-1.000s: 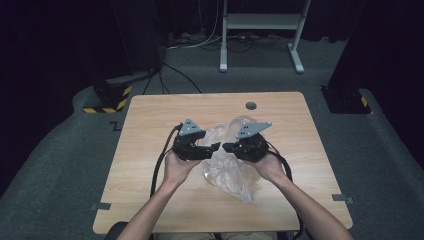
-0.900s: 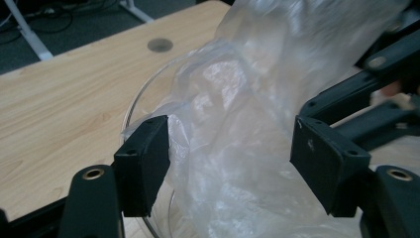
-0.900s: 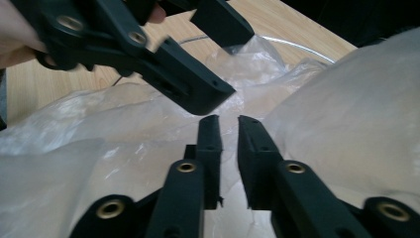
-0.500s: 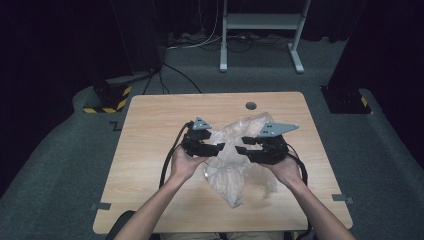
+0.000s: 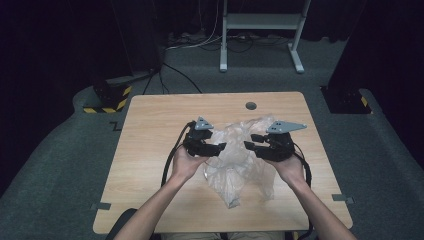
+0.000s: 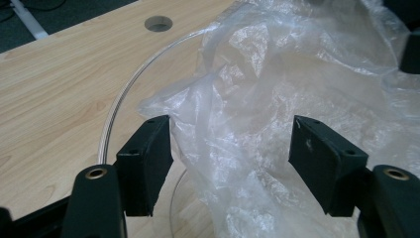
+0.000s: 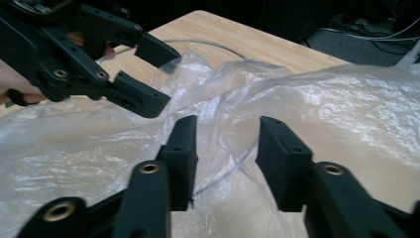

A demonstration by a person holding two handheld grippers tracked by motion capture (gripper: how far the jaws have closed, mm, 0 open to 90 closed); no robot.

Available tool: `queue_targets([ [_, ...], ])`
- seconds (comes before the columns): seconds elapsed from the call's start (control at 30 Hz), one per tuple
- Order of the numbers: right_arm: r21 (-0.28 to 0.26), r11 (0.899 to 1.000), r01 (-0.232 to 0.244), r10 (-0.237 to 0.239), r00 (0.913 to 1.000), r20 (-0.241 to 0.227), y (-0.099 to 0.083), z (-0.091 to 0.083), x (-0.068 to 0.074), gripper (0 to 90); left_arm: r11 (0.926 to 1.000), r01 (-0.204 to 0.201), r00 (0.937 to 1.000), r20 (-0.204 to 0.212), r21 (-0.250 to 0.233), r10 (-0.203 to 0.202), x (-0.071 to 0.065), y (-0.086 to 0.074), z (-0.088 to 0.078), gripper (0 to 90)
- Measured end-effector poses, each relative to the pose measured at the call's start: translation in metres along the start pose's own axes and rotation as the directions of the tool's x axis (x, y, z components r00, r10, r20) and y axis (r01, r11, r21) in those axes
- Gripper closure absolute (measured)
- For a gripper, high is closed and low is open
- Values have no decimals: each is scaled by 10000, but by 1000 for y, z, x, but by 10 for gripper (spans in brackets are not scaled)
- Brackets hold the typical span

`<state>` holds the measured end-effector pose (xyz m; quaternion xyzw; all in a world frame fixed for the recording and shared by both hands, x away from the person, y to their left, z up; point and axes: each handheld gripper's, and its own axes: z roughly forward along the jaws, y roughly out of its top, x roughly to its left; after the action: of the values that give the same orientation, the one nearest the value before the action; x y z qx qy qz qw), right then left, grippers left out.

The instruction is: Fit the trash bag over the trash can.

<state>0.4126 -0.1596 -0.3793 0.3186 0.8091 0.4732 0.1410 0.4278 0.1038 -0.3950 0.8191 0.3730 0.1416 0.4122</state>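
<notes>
A: Where is the bag [image 5: 239,160] found?

B: It is seen crumpled on the counter [image 5: 150,135], about midway between the left and right edges and closer to the near edge than the far one. One end trails toward the near edge, and the upper folds are lifted between the two grippers.

A: How is the left gripper [image 5: 219,148] set?

B: Its jaws are held spread in the left gripper view [image 6: 230,163], with a loose fold of the bag [image 6: 277,99] bunched between them. The film lies against the inner face of the left jaw, but no pinch is made; the right jaw stands clear of it.

A: And the right gripper [image 5: 252,142]?

B: Its jaws have just been closing somewhat, yet a gap is left between them in the right gripper view [image 7: 225,158]. A fold of the bag [image 7: 322,104] is seen in that gap, and the pads are not pressed on it.

A: What else is noted on the counter?

B: A round hole [image 5: 251,106] is seen near the far edge, well apart from the bag.
</notes>
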Motion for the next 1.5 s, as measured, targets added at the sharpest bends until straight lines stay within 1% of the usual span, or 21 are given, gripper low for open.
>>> queue_targets([
  [0.17,79,9999,146,-145,9998,-168,1,8,-2,797,9996,-50,9999,148,-268,54,-2,-1,-7,317],
  [0.23,99,9992,390,-389,9991,-163,2,12,0,859,9991,-68,9999,151,-412,74,-3,-2,-11,314],
  [0.3,123,9981,600,-598,9980,-204,4,16,1,893,9984,-81,9999,129,-554,88,-3,-3,-17,313],
  [0.5,222,9940,1075,-1060,9927,-572,12,28,9,899,9960,213,9998,60,-870,-209,-1,-9,-30,312],
  [0.57,310,9894,1420,-1389,9866,-857,17,37,16,899,9956,280,9996,-28,-895,-284,1,-13,-34,314],
  [0.6,368,9876,1528,-1487,9841,-969,19,40,18,898,9932,444,9990,-6,-1075,-448,2,-16,-39,314],
  [0.63,468,9851,1653,-1593,9810,-1107,20,43,20,898,9924,460,9989,-72,-1145,-471,3,-17,-42,313],
  [0.67,468,9851,1653,-1593,9810,-1107,20,43,20,898,9924,460,9989,-72,-1145,-471,3,-17,-42,309],
  [0.7,597,9799,1906,-1813,9742,-1341,22,49,25,898,9912,509,9984,-175,-1223,-535,4,-19,-47,308],
  [0.73,663,9774,2010,-1901,9714,-1425,23,52,28,898,9912,509,9984,-175,-1223,-535,4,-19,-47,308],
  [0.83,801,9718,2216,-2055,9634,-1719,25,59,33,898,9872,742,9968,-204,-1413,-779,6,-23,-54,306],
  [0.87,801,9718,2216,-2055,9634,-1719,25,59,33,898,9872,742,9968,-204,-1413,-779,6,-23,-54,306],
  [0.9,905,9681,2337,-2135,9582,-1904,26,61,35,898,9864,745,9967,-219,-1466,-785,7,-23,-54,306],
  [0.93,905,9681,2337,-2135,9582,-1904,26,61,35,898,9864,745,9967,-219,-1466,-785,7,-23,-54,306],
  [1.03,979,9641,2470,-2209,9500,-2208,26,62,38,896,9870,751,9969,-118,-1418,-776,5,-22,-50,306],
  [1.1,1068,9627,2487,-2189,9474,-2334,26,63,41,893,9886,638,9978,-112,-1367,-659,3,-20,-48,303],
  [1.17,1095,9587,2624,-2296,9416,-2465,25,63,44,883,9893,492,9984,-206,-1372,-525,2,-18,-46,300],
  [1.23,1083,9553,2749,-2401,9359,-2576,24,61,46,867,9881,550,9983,-130,-1436,-575,1,-15,-44,296],
  [1.33,1064,9549,2772,-2419,9341,-2626,22,58,48,856,9882,485,9986,-159,-1453,-513,1,-12,-42,289],
  [1.43,1039,9581,2670,-2338,9382,-2552,18,53,50,817,9904,404,9991,-77,-1322,-418,0,-7,-34,283],
  [1.5,1005,9593,2639,-2315,9387,-2555,18,51,49,804,9920,308,9994,-92,-1228,-322,-1,-5,-31,281],
])
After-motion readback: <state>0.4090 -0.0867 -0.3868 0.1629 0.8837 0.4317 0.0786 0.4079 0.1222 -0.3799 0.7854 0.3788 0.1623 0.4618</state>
